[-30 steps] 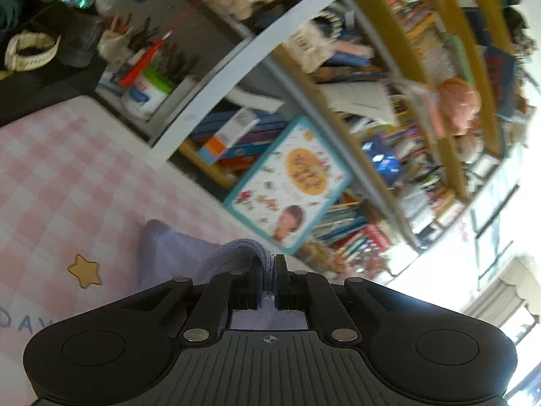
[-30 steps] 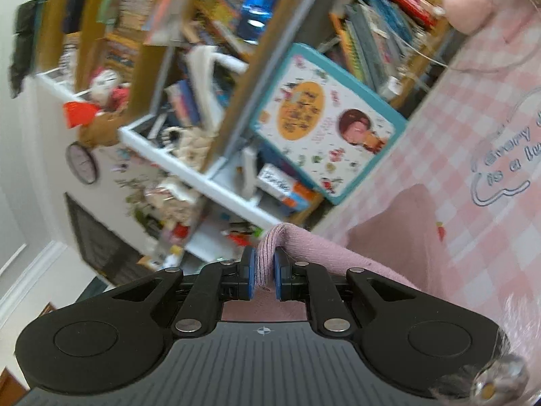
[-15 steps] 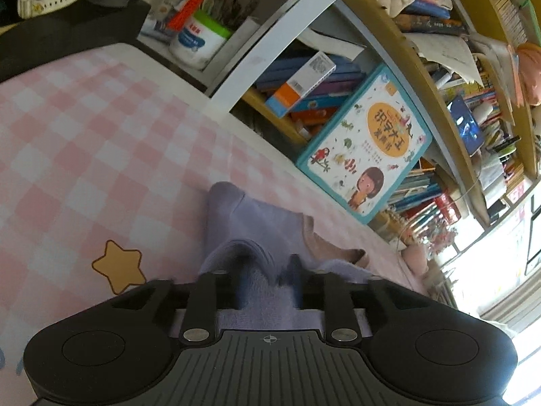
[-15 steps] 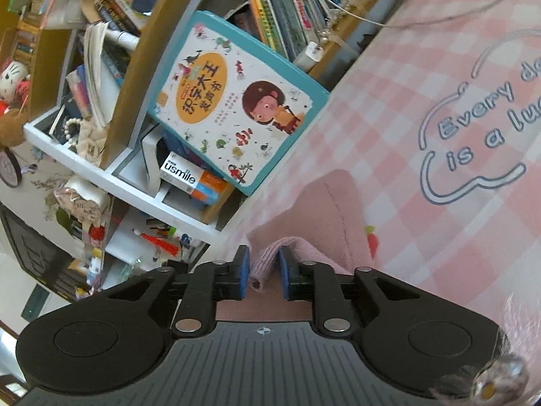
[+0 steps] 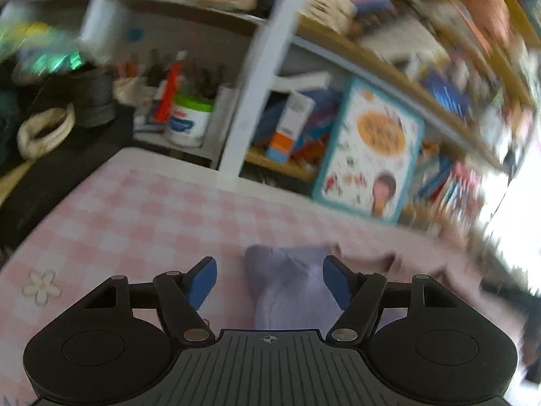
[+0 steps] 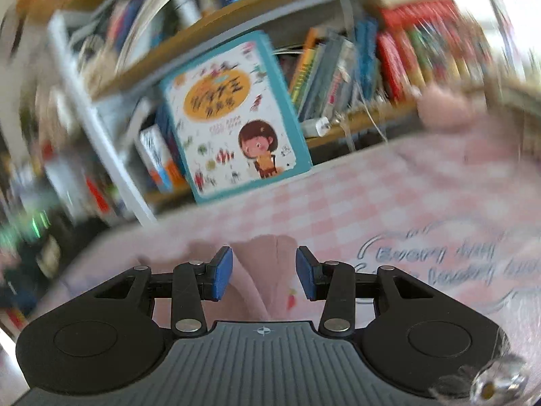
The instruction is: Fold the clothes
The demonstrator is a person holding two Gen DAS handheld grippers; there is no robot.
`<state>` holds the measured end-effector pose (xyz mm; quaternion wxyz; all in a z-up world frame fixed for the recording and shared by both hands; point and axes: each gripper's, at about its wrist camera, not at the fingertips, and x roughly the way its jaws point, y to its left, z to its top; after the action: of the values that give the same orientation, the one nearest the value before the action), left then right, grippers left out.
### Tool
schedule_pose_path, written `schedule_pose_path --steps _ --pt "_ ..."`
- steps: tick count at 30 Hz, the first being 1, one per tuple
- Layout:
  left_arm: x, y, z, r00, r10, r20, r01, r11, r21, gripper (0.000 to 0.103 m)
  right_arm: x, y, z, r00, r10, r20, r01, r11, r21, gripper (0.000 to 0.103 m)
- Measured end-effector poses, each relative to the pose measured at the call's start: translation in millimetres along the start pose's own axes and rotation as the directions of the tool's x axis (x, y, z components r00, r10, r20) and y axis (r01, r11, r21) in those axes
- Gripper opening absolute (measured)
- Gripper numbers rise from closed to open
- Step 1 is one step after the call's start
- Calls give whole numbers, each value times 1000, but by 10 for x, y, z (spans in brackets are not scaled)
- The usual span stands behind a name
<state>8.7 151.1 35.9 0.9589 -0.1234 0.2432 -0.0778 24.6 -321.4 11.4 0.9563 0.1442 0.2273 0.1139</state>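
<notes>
A small garment lies on the pink checked tablecloth [image 5: 142, 209]. Its lilac part [image 5: 287, 280] shows in the left wrist view, lying between the blue pads of my left gripper [image 5: 270, 280]. Those jaws are opening wide and neither pad presses the cloth. In the right wrist view the pink part [image 6: 267, 264], with a small carrot print, lies between the pads of my right gripper [image 6: 264, 272]. Its jaws are opening too, with gaps on both sides of the fabric. Both views are blurred by motion.
A bookshelf [image 5: 389, 67] full of books and toys runs along the far table edge. A teal picture book [image 6: 233, 115] leans against it. A white pen pot [image 5: 189, 118] stands at the back left. Printed lettering [image 6: 436, 264] marks the tablecloth [image 6: 389, 186] on the right.
Both grippers were shut on raised folds of the garment; they have let go and opened. The fabric has dropped flat onto the tablecloth. Both wrists have rolled toward level.
</notes>
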Motion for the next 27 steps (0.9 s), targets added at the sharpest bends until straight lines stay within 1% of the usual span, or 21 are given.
schedule_pose_path --steps 2,3,5,6,8,10,11,13,14,15,16,17,19,20,22,23,24,25,27 --pt "66 -165 -51 999 37 1 -37 994 100 68 37 123 -44 1000 -10 -2 10 997 -73 39" --pt "99 -218 -68 999 47 -2 -46 991 129 63 69 182 -56 1000 -15 -5 14 994 -109 39" --pt "170 -279 -91 998 56 -16 -53 985 166 39 147 312 -67 999 -37 -9 34 980 -194 39" --pt "206 -297 -98 998 58 -26 -52 983 179 36 188 361 -68 999 -50 -11 46 972 -230 39" --pt "291 -321 -106 997 59 -45 -49 978 201 34 290 432 -60 997 -79 -22 69 956 -284 37" --pt "394 -327 -102 996 63 -65 -48 976 214 34 380 468 -35 995 -93 -41 76 949 -306 35" --pt "449 -328 -98 995 65 -76 -47 974 220 34 437 472 -23 994 -100 -54 78 947 -312 29" --pt "562 -317 -92 992 74 -104 -49 973 225 35 546 464 -8 990 -112 -81 81 945 -317 20" --pt "613 -307 -93 990 79 -120 -50 973 225 35 592 437 1 989 -111 -100 76 950 -303 14" --pt "648 -290 -96 988 77 -134 -46 975 218 35 638 406 9 987 -110 -119 72 955 -287 11" --pt "683 -274 -98 986 75 -148 -42 977 211 29 667 354 23 985 -96 -140 59 966 -250 7" --pt "702 -254 -96 985 70 -157 -38 979 200 12 656 308 42 986 -79 -144 48 977 -209 6" --pt "637 -199 -65 989 39 -144 -17 988 152 3 594 213 93 990 -39 -136 23 993 -116 5" --pt "576 -173 -35 992 6 -125 9 992 123 3 542 163 125 992 -16 -126 8 998 -61 5" --pt "431 -180 39 997 -31 -66 37 994 100 3 432 46 193 994 35 -103 -28 997 67 5" --pt "374 -185 73 998 -45 -41 49 995 92 3 399 19 212 995 46 -92 -37 995 96 5" --pt "363 -193 101 998 -50 -30 53 995 89 3 369 -3 228 995 54 -82 -44 992 119 5" --pt "366 -199 125 998 -50 -24 52 995 90 3 387 -2 223 996 42 -84 -33 993 112 5" --pt "477 -187 137 999 -23 -45 27 995 101 3 436 7 209 996 13 -92 -4 996 89 5"
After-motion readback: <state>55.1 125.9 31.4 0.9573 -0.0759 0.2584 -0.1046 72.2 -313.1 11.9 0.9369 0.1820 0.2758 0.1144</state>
